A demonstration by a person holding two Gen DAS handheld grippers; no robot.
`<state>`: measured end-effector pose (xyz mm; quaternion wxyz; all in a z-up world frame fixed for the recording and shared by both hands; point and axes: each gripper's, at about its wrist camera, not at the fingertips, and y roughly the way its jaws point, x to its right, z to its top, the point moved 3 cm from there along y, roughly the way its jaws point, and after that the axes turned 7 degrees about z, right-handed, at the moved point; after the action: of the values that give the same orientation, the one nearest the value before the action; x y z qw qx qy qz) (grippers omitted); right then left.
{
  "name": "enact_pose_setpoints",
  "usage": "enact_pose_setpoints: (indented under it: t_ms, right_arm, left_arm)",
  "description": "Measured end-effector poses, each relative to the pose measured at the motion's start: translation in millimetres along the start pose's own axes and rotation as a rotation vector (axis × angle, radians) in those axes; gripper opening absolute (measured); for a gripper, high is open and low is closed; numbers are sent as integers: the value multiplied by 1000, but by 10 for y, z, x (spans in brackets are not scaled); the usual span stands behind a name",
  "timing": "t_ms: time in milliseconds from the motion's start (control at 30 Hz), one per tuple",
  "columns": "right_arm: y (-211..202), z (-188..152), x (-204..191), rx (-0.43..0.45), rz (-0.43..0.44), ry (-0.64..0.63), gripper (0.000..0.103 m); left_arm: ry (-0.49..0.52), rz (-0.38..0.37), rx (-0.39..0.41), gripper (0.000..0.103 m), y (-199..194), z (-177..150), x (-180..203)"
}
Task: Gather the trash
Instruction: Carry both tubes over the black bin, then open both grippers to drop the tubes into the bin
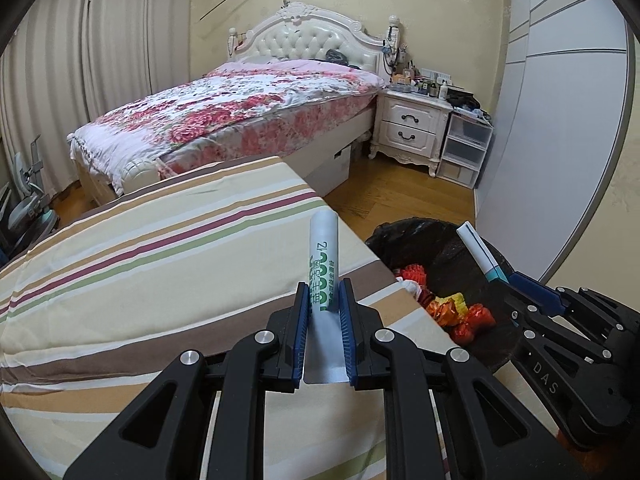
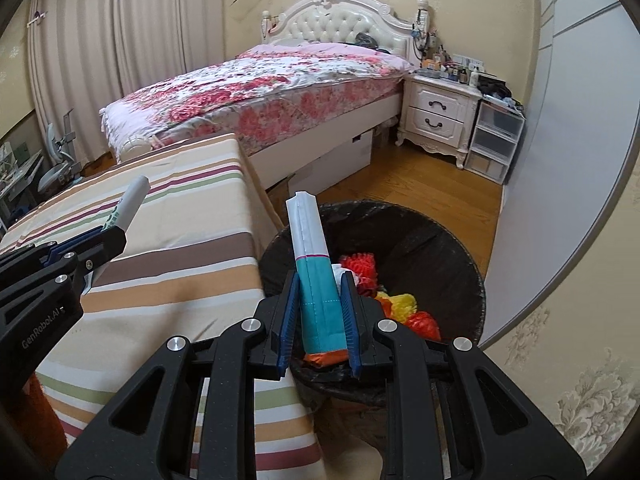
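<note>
At lower centre of the left wrist view, the left hand-held gripper is clamped on a white tube with green print above the striped surface. At lower centre of the right wrist view, the right hand-held gripper pinches a teal-and-white folded packet over the black-lined bin holding red and yellow wrappers. Both items look light, thin and easily crushed, so a gentle mid-body grip seems best.
</note>
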<state>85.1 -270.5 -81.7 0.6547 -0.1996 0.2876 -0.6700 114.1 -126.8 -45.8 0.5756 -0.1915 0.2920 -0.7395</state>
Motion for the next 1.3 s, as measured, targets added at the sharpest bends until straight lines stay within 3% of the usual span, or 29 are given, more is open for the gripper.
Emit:
enact_pose_setpoints:
  t_ms: [700,1300]
  right_arm:
    - [100,135,609,34,-108,91,21]
    - [310,130,794,6,-120,132,22]
  left_arm:
    - [108,-24,10,16,302,200,706]
    - [129,7,-26,17,577,274,920]
